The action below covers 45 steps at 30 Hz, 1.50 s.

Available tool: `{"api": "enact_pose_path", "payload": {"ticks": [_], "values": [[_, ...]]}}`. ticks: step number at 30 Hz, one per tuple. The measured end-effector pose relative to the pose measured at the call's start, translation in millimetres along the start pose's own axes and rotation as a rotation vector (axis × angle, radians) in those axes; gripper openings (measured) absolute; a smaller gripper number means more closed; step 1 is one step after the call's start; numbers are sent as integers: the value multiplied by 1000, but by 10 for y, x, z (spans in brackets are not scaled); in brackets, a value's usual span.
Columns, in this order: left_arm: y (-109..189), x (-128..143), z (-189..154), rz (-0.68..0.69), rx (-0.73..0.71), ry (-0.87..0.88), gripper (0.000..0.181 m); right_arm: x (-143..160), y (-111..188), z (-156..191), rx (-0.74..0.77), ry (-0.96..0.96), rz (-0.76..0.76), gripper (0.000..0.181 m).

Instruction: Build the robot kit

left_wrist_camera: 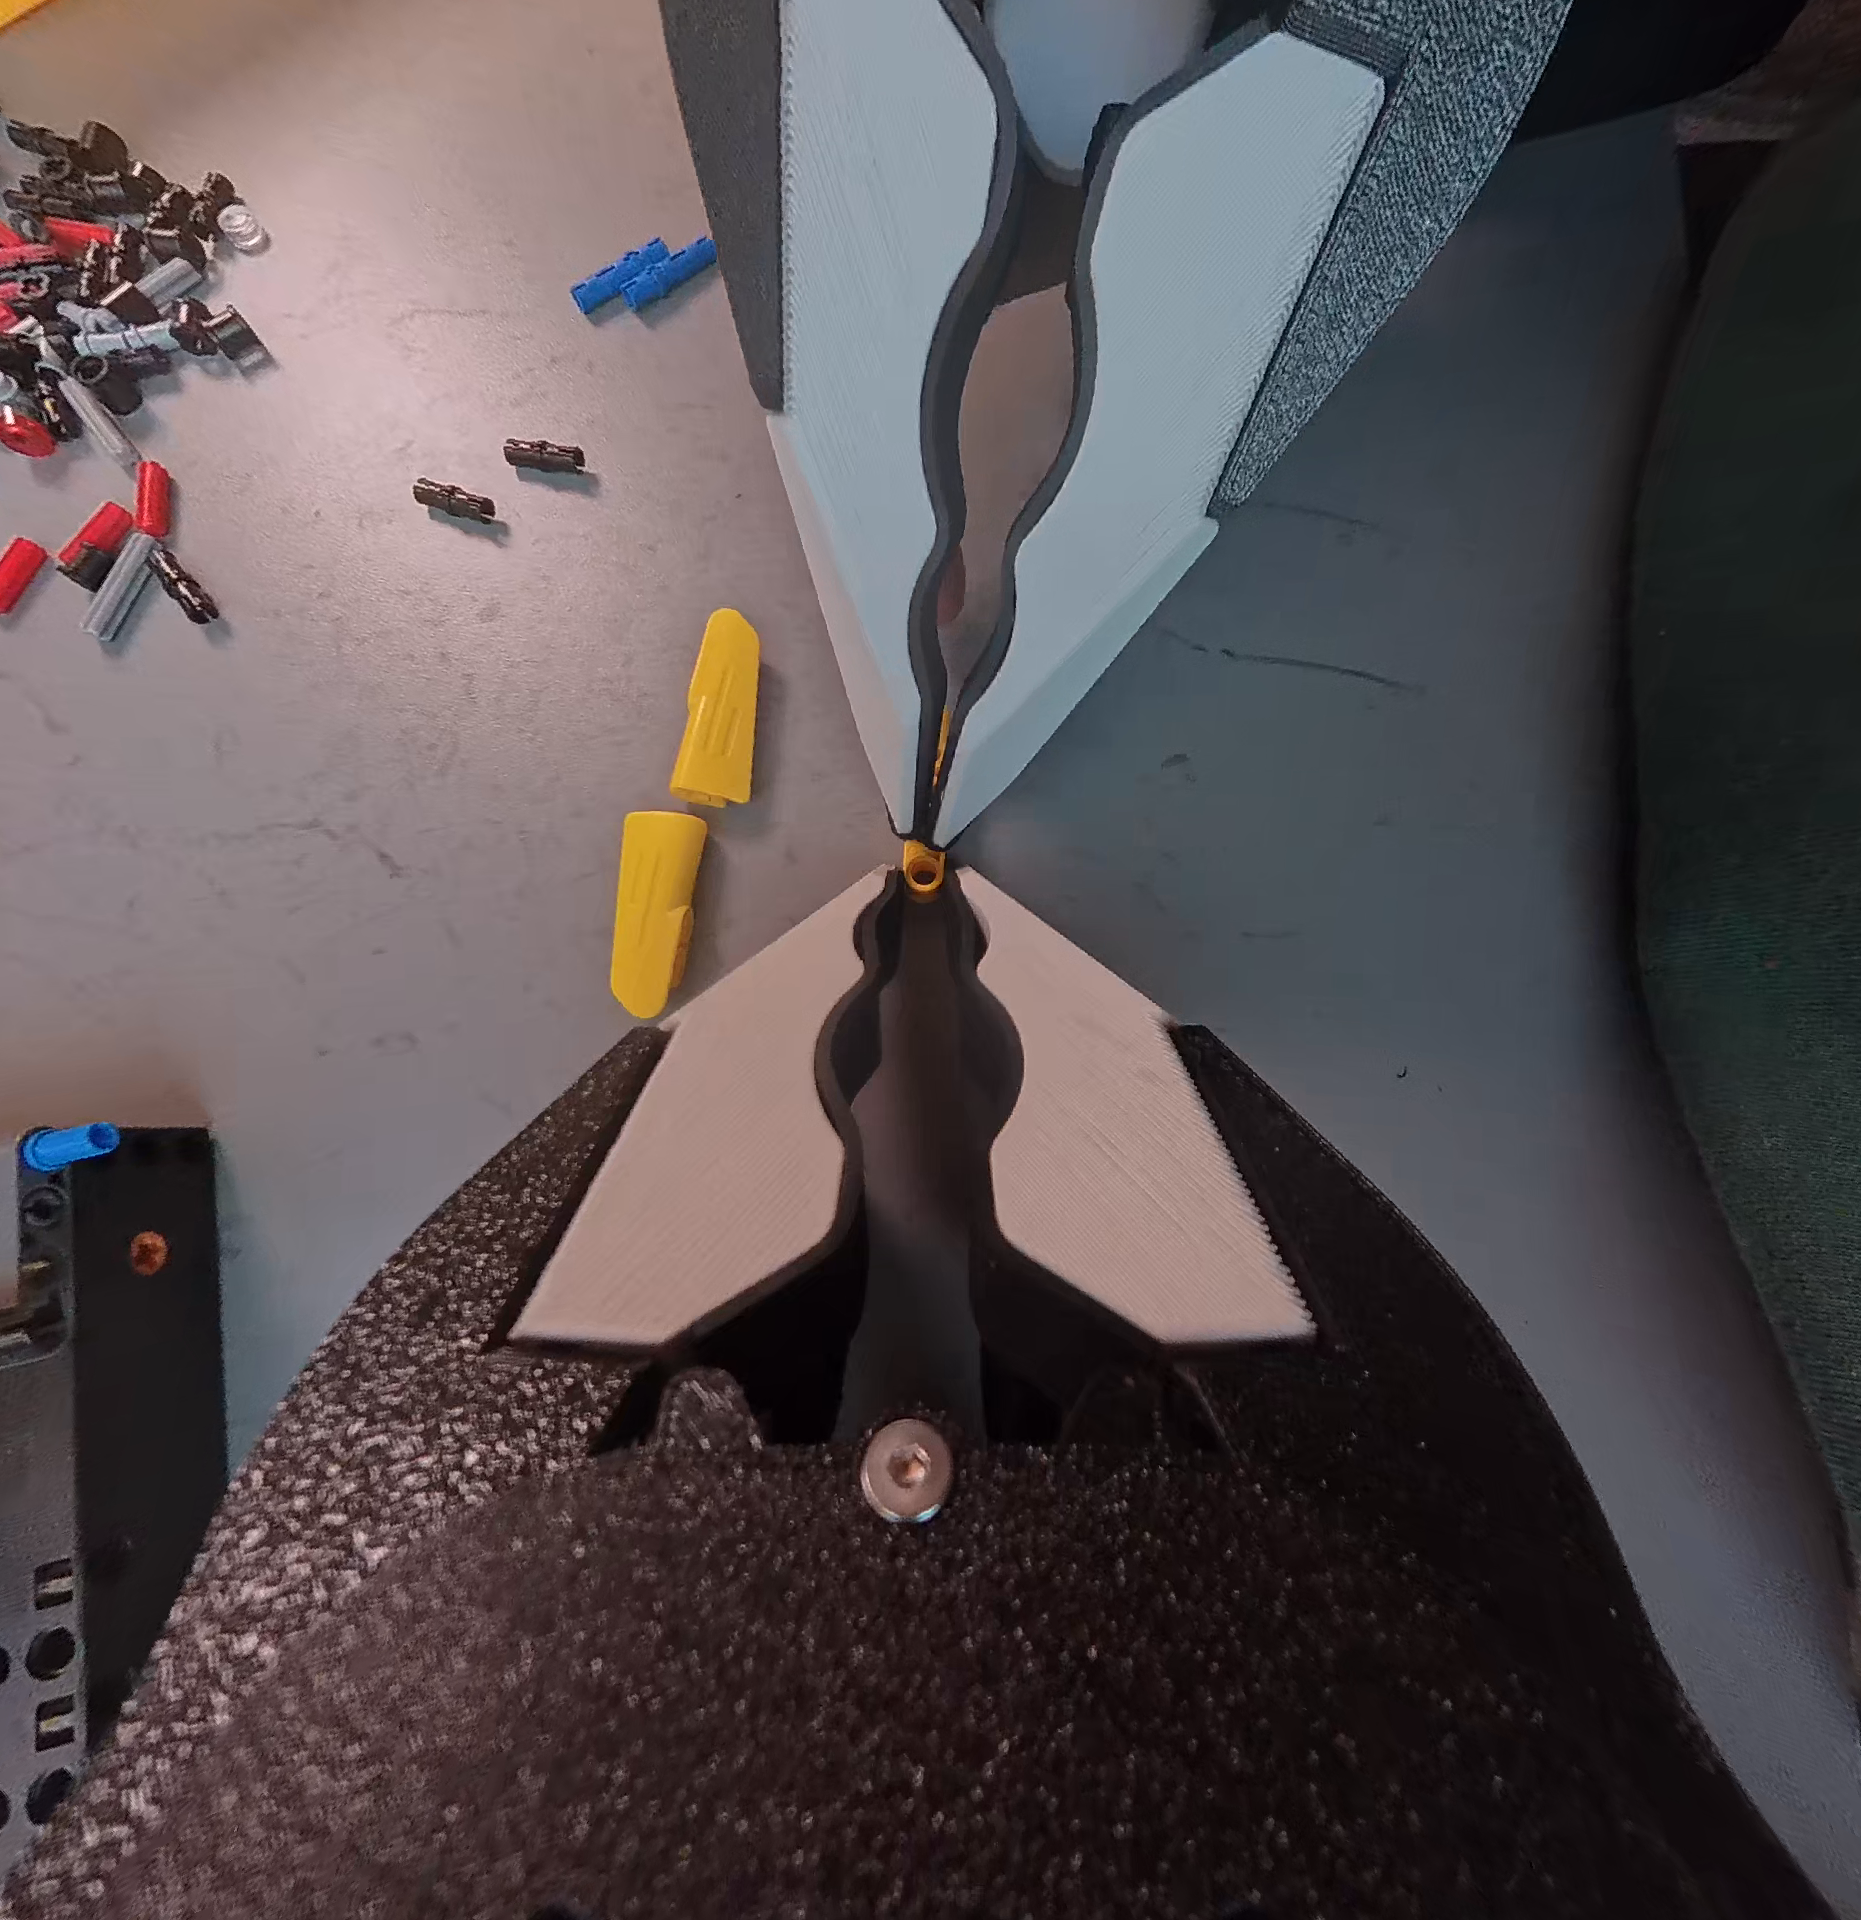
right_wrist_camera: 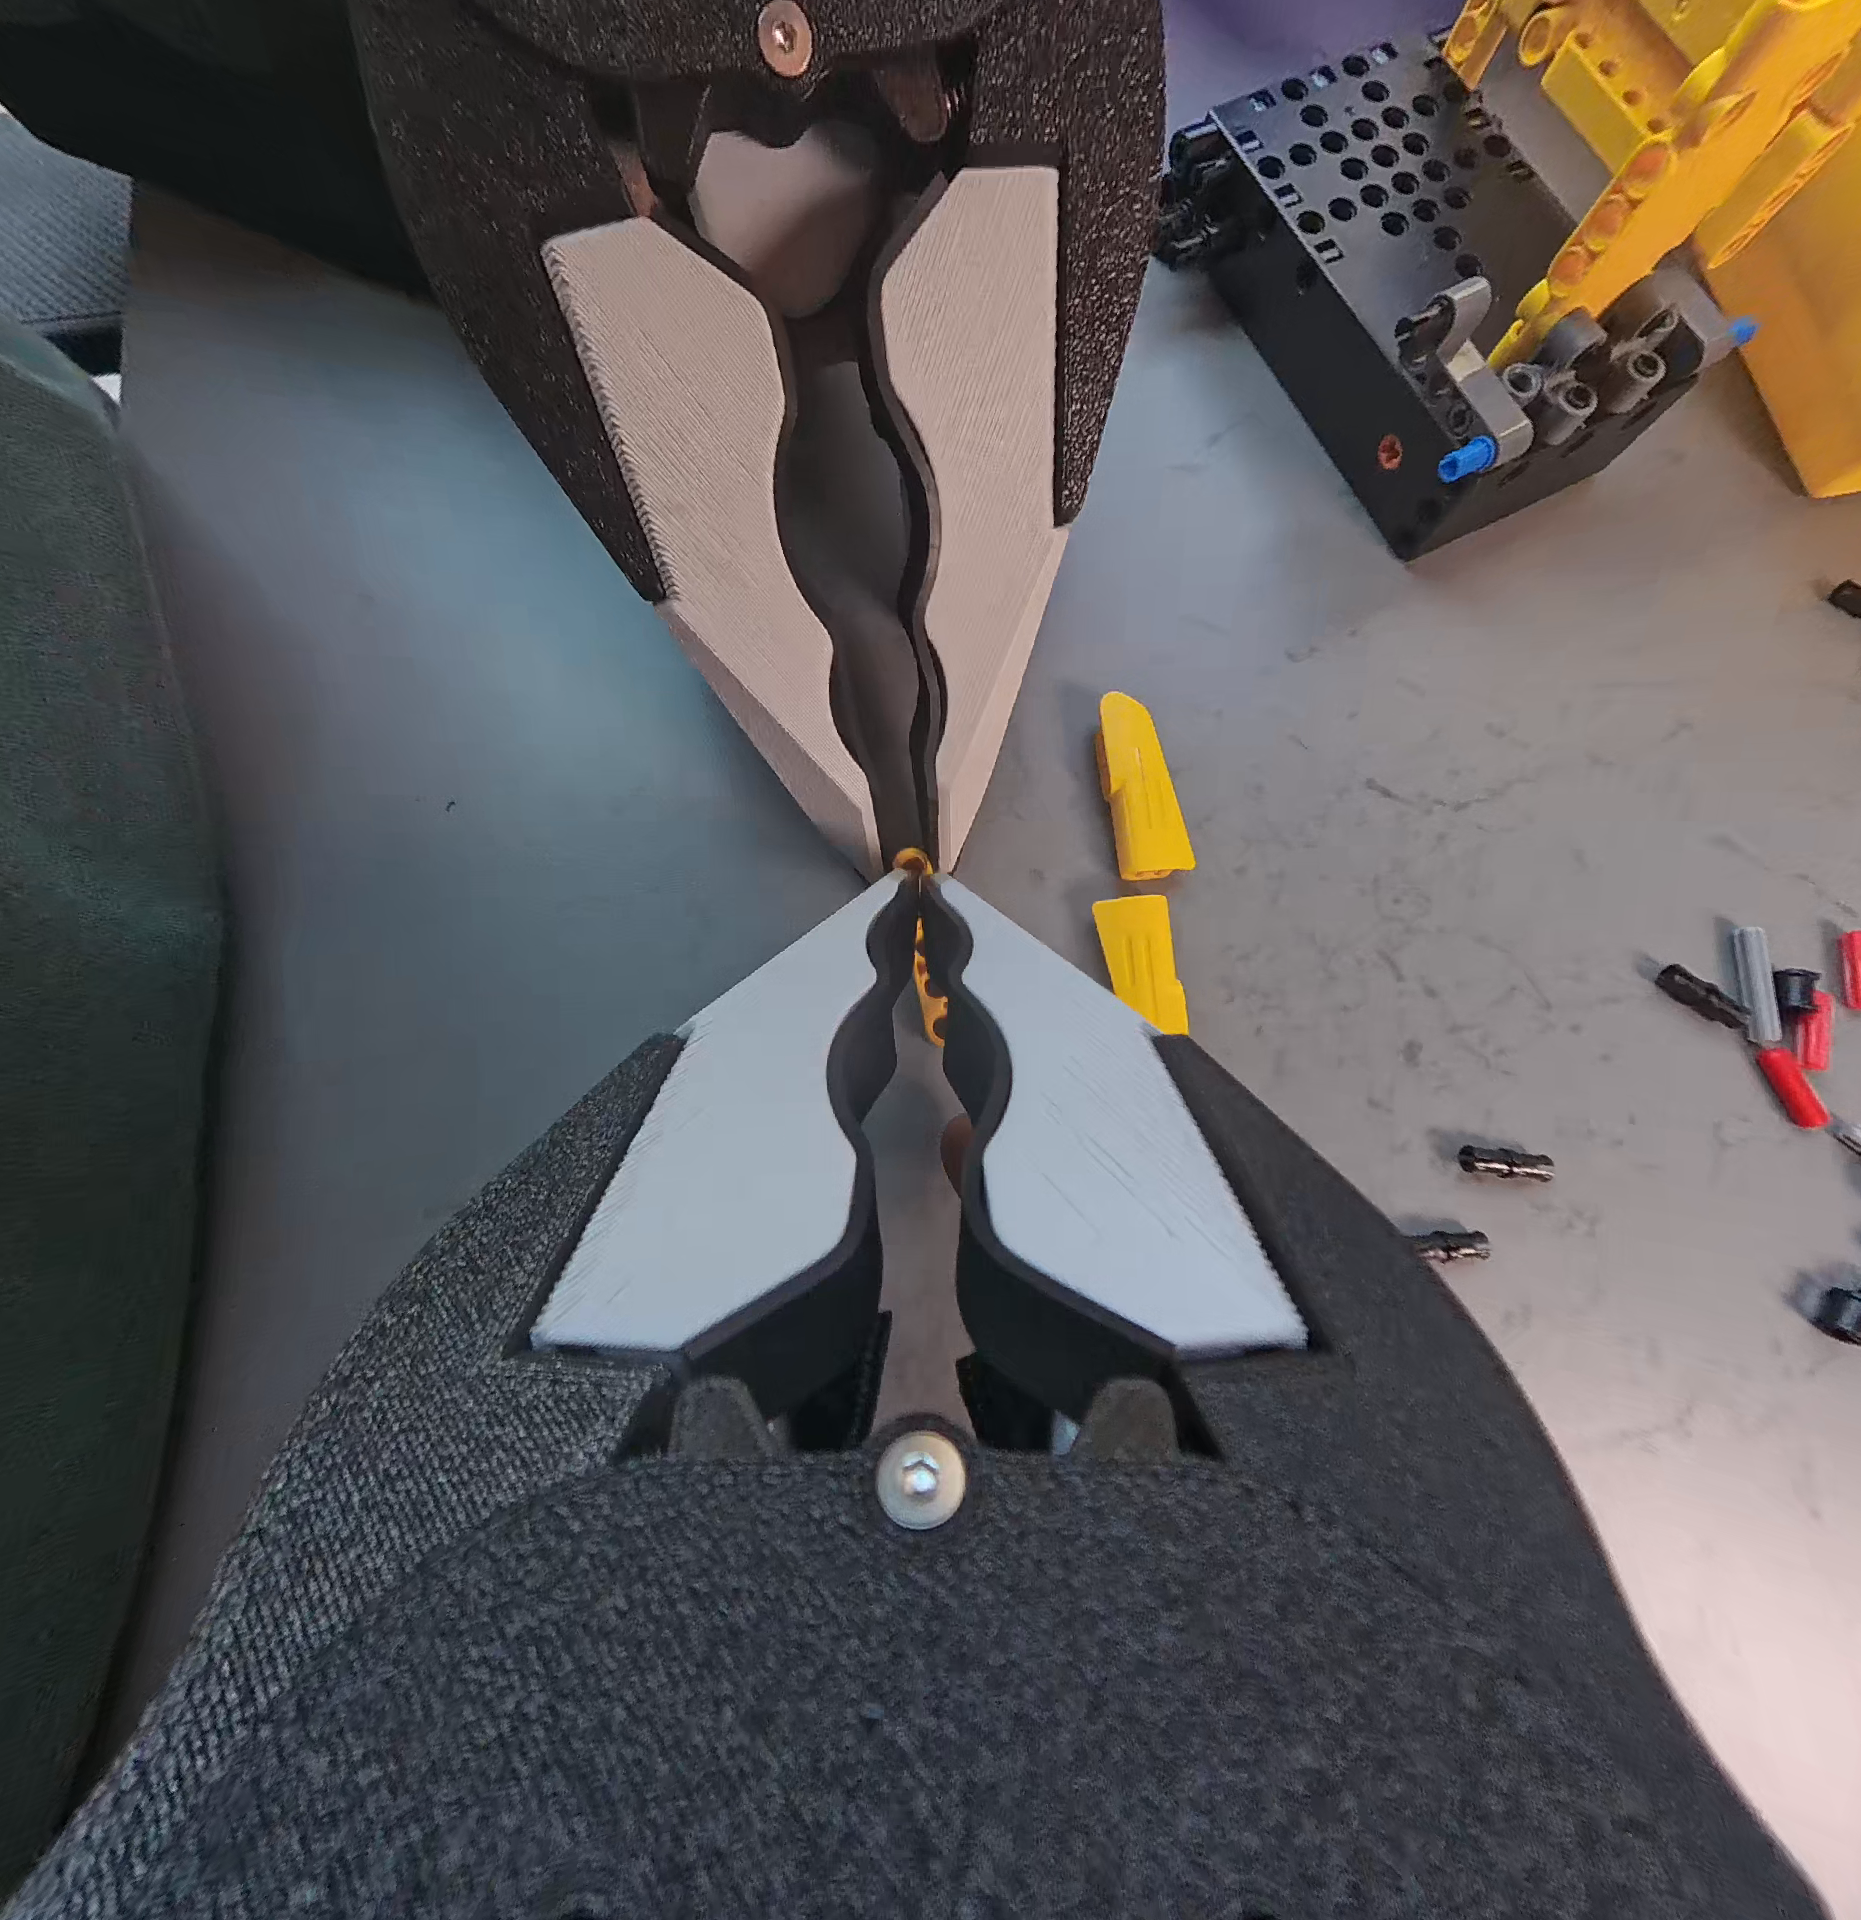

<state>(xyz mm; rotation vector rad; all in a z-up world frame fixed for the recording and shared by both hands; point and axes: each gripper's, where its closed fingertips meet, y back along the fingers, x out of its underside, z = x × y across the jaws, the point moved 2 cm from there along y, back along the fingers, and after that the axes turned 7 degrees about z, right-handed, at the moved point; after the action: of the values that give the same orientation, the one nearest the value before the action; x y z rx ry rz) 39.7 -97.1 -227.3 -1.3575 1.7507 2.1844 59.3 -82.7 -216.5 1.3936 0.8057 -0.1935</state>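
Note:
My left gripper (left_wrist_camera: 921,881) and my right gripper (right_wrist_camera: 915,885) meet tip to tip above the grey table (left_wrist_camera: 386,831). Both are shut on a small yellow holed beam. Its round end (left_wrist_camera: 922,868) shows at the left gripper's tips. Its holed length (right_wrist_camera: 928,987) shows between the right gripper's fingers. In the left wrist view the right gripper (left_wrist_camera: 921,831) comes in from above. In the right wrist view the left gripper (right_wrist_camera: 910,850) comes in from above. Most of the beam is hidden by the fingers.
Two yellow panel pieces (left_wrist_camera: 716,712) (left_wrist_camera: 651,914) lie just left of the tips. Farther off are two black pins (left_wrist_camera: 544,454), blue pins (left_wrist_camera: 645,275) and a pile of red, black and grey parts (left_wrist_camera: 84,301). A black holed block (right_wrist_camera: 1425,312) joins a yellow build (right_wrist_camera: 1736,208). Dark green fabric (right_wrist_camera: 74,935) borders the table. The tips of both grippers are at nearly the same place.

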Motion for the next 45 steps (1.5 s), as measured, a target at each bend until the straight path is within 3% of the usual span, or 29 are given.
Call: {"api": "enact_pose_path", "payload": {"ticks": [1, 10, 17, 26, 31, 36, 42, 45], "values": [[0, 0, 0, 0, 0, 0, 6, -19, 2, 5, -2, 3, -7, 0], [2, 3, -2, 0, 2, -2, 6, -5, 100, -54, 18, 0, -16, 2], [15, 18, 6, 1, -1, -13, 6, 227, 299, -94, 69, -25, 13, 14], [275, 290, 181, 52, -31, -58, 6, 351, 548, -380, 216, -144, -102, 13], [336, 389, 232, 53, -13, -19, 6, 249, 739, -668, 313, -218, -263, 13], [304, 364, 232, 31, -1, -14, 6, 219, 887, -881, 403, -274, -395, 14], [311, 350, 251, 17, -16, -21, 14, 257, 962, -939, 467, -279, -440, 15], [429, 245, 282, -54, -42, -17, 14, 261, 987, -951, 488, -277, -449, 16]]}}
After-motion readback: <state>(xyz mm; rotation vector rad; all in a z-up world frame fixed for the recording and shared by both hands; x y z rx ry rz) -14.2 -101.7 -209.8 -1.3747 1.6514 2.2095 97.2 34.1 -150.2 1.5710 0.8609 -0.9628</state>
